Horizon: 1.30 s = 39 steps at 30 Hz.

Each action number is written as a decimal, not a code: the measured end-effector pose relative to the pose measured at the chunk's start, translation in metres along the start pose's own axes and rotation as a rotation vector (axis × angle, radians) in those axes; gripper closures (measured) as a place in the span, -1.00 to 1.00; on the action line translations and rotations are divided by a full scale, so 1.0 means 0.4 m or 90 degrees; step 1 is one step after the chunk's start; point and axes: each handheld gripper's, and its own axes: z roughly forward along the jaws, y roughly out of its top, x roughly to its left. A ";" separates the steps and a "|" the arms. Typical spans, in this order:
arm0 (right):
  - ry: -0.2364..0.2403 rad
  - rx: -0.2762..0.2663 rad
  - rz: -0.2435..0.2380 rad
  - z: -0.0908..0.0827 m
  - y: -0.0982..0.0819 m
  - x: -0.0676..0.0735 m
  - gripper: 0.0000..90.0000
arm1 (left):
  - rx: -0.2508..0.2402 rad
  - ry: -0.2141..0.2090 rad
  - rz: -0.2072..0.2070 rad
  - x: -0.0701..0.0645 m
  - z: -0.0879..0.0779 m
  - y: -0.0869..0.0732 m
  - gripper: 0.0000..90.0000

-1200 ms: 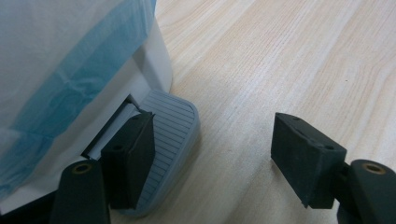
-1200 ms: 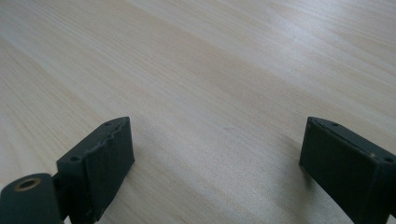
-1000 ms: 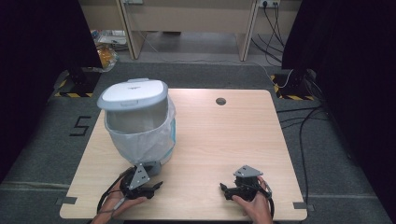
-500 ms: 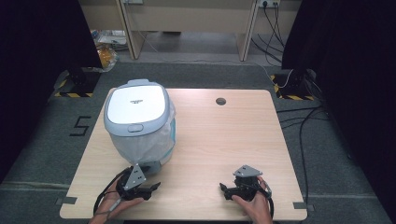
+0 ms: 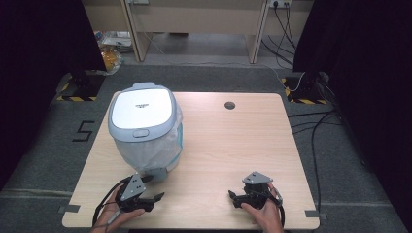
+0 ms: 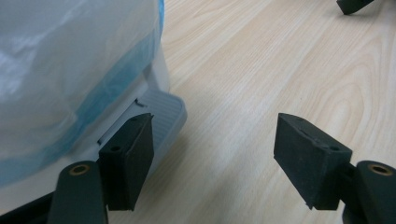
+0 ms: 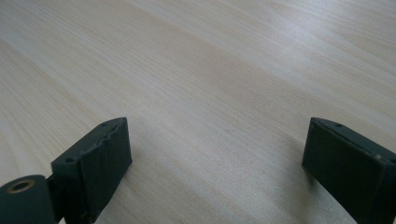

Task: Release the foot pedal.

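Note:
A grey-and-white pedal bin (image 5: 143, 128) stands on the left half of the wooden table (image 5: 233, 145), lid flat down, lined with a translucent bag (image 6: 70, 65) that has a blue edge. Its grey foot pedal (image 6: 161, 112) juts out at the front. My left gripper (image 5: 153, 198) lies just in front of the bin, open; in the left gripper view (image 6: 215, 154) one jaw sits right beside the pedal and nothing is between the jaws. My right gripper (image 5: 234, 198) rests near the front edge, open over bare wood (image 7: 219, 168).
A round cable hole (image 5: 230, 105) is in the table's far side. Cables (image 5: 311, 121) trail on the floor at the right. Desk legs and a bag of items (image 5: 111, 51) stand beyond the table. The tip of the other gripper (image 6: 355, 4) shows far off.
The bin's lid has swung down from a raised, tilted position to flat and closed. Both grippers have stayed nearly where they were.

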 end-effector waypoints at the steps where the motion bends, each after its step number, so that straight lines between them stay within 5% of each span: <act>1: 0.000 0.001 0.002 0.000 0.000 0.001 -0.82 | 0.003 0.000 0.000 0.001 -0.003 -0.003 -0.37; 28: 0.000 0.001 0.002 0.000 0.000 0.001 -0.82 | 0.040 0.040 -0.054 0.026 -0.050 -0.092 -0.38; 39: 0.000 0.001 0.002 0.000 0.000 0.001 -0.82 | 0.072 0.037 -0.063 0.034 -0.047 -0.115 -0.38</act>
